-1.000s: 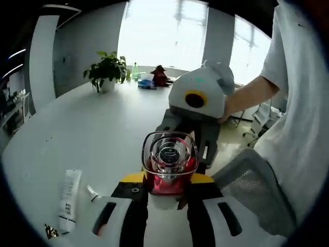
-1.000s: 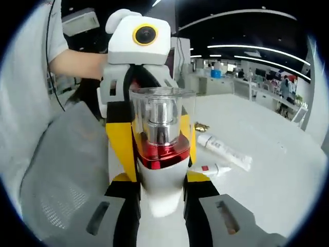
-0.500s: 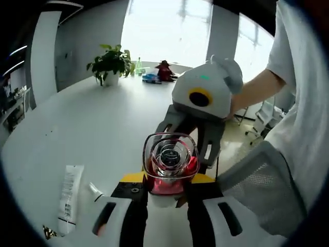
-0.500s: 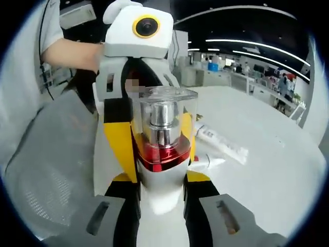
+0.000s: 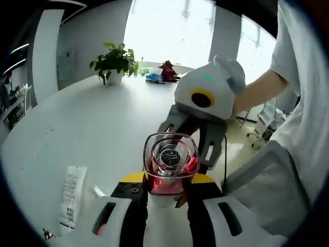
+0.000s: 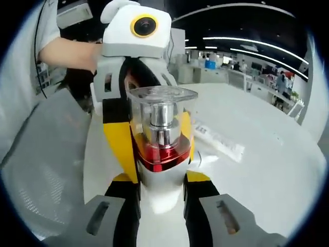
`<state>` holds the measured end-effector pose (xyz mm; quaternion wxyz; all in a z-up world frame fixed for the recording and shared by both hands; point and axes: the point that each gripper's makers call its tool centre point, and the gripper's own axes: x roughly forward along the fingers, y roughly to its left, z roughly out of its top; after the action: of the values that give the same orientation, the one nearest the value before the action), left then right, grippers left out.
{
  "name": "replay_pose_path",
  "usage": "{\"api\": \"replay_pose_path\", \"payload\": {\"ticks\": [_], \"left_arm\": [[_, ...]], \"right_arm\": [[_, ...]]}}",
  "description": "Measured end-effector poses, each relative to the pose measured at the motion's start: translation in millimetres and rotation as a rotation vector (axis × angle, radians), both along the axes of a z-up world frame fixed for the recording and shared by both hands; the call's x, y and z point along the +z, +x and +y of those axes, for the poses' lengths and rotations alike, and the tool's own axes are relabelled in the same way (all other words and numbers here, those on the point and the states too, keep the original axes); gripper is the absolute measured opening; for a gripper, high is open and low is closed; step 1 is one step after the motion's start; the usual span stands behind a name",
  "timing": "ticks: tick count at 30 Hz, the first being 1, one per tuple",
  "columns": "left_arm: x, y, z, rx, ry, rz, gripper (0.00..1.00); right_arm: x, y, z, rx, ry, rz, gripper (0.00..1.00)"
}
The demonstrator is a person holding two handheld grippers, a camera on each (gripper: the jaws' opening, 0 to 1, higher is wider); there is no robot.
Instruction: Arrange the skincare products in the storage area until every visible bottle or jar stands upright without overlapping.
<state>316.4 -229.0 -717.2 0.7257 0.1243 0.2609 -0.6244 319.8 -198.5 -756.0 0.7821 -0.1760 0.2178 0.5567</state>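
The left gripper (image 5: pixel 165 198) has its jaws closed against the white lower body of a pump bottle (image 5: pixel 169 163), seen here from the cap end; the clear square cap, the silver pump inside it and the red collar point away along the jaws. The right gripper (image 6: pixel 161 193) is likewise closed on the bottle's white base, and in its view the bottle stands up straight from between the jaws, cap uppermost. So both grippers grip the one bottle from opposite sides, each showing in the other's view as a white head with yellow-and-black jaws flanking the red collar; this double hold looks like a handover or a re-gripping, so that the bottle can be turned base-down before it is set on the table (image 5: pixel 92 128); which gripper is meant to let go I cannot tell.

The bottle is held above the near edge of the white table and appears clear of it, not yet placed.

Beyond it, a flat white tube (image 5: pixel 72 194) lies on its side on the table, and beside it a smaller tube (image 6: pixel 208 155) peeps out from behind the jaws; both are lying down, so by my reckoning the arranging is far from finished.

A grey mesh chair back (image 5: pixel 267 190) sits at the table's edge near the person's sleeve; a potted plant (image 5: pixel 114 63) stands at the far end.
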Motion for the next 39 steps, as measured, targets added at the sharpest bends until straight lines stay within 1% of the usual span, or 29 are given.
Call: {"api": "replay_pose_path", "payload": {"ticks": [2, 5, 12, 20, 22, 29, 34, 39], "left_arm": [[-0.5, 4.0, 1, 0.003, -0.007, -0.006, 0.23], [0.5, 7.7, -1, 0.0, -0.018, -0.032, 0.24], [0.2, 21.1, -3, -0.004, -0.031, -0.06, 0.24], [1.0, 26.8, -8, -0.02, -0.016, -0.084, 0.24], [0.8, 28.9, -10, -0.027, -0.017, -0.101, 0.23], [1.5, 35.3, -16, -0.032, -0.029, -0.103, 0.23], [1.1, 42.7, -16, -0.014, -0.037, -0.102, 0.23], [0.0, 52.3, -15, 0.004, -0.044, -0.116, 0.23]], "right_arm": [[0.3, 3, 0, -0.001, -0.002, -0.004, 0.31], [0.5, 8, -1, 0.002, -0.011, -0.022, 0.31], [-1.4, 25, -5, -0.012, -0.018, -0.049, 0.31], [-3.3, 35, -7, -0.054, 0.033, -0.056, 0.31], [-2.1, 36, -7, -0.067, 0.041, -0.059, 0.31], [1.5, 41, -9, -0.107, 0.061, -0.066, 0.31], [0.4, 47, -11, -0.131, 0.072, -0.068, 0.31], [0.9, 54, -13, -0.159, 0.079, -0.07, 0.31]]}}
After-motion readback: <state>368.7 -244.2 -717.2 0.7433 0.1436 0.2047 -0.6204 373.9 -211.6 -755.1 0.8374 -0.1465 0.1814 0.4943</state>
